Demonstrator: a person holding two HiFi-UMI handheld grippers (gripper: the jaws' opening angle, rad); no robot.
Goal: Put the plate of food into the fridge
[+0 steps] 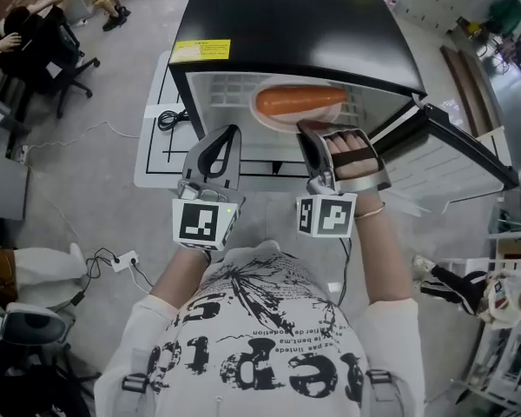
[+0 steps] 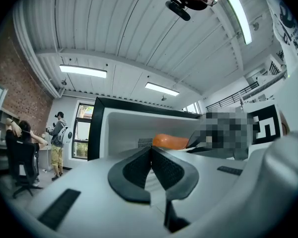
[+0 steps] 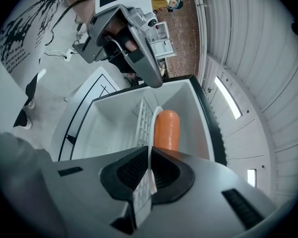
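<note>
ok, insertion step. right gripper [image 3: 148, 157] is clamped on the thin rim of the plate [image 1: 276, 122], which is inside the open fridge [image 1: 304, 24] over the wire shelf [image 1: 221, 88], orange food [image 1: 300, 101] on top. can't tell if it rests there yet. left gripper [image 1: 228, 137] has jaws together, empty, near the opening. next, i reckon: set plate flat, release, back out level, shut door [image 1: 456, 150].

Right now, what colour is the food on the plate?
Orange. The food on the plate shows best in the head view.
</note>
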